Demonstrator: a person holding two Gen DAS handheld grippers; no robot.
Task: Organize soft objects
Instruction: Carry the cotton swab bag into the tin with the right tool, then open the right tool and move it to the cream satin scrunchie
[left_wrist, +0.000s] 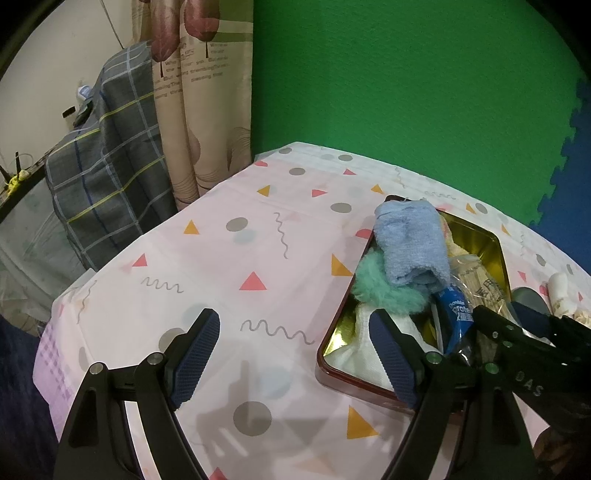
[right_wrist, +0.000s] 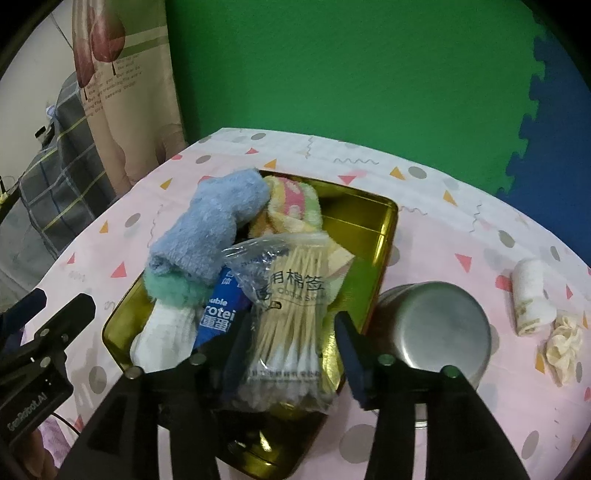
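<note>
A gold tin tray (right_wrist: 373, 221) on the table holds a blue fluffy cloth (right_wrist: 210, 229), a pastel striped cloth (right_wrist: 295, 206), a teal fluffy item (right_wrist: 166, 288), a white cloth (right_wrist: 166, 332), a blue packet (right_wrist: 219, 314) and a clear bag of cotton swabs (right_wrist: 291, 314). My right gripper (right_wrist: 291, 347) is open, its jaws on either side of the swab bag. My left gripper (left_wrist: 295, 354) is open and empty above the tablecloth, its right finger over the tray's near corner (left_wrist: 332, 369). The blue cloth (left_wrist: 410, 243) also shows in the left wrist view.
A steel cup (right_wrist: 432, 328) stands right of the tray. A rolled white cloth (right_wrist: 532, 295) and a cream scrunchie (right_wrist: 561, 347) lie at the far right. A green wall (right_wrist: 332, 74) is behind the table; a curtain (left_wrist: 199, 110) and plaid fabric (left_wrist: 107, 166) are at the left.
</note>
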